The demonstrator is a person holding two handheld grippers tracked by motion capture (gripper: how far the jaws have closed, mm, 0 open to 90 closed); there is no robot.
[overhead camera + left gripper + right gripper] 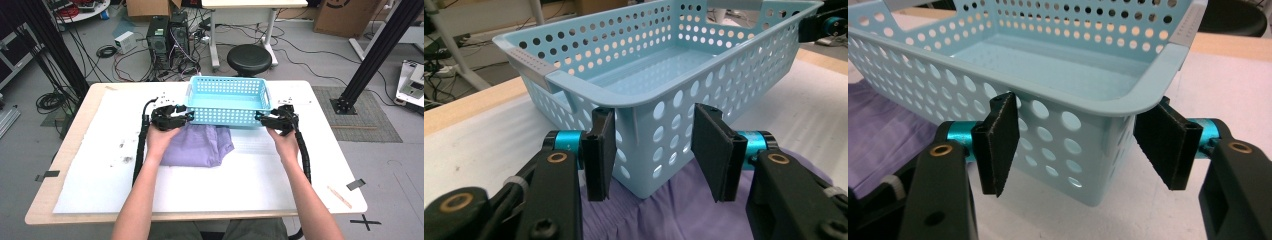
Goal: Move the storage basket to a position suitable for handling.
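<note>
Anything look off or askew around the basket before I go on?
One thing: the blue basket sits partly on the purple cloth, its near edge overlapping the fabric. The basket looks undamaged and empty. Both grippers, left and right, are open at its near corners.

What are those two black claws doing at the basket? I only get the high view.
Observer: The left gripper is open, its jaws on either side of a near corner of the basket, not clamped on it.
Operator: And the right one?
Observer: The right gripper is open too, astride the other near corner.
Operator: Where does the purple cloth end?
Observer: The cloth runs right up to the foot of the basket's corner, below the left gripper.
</note>
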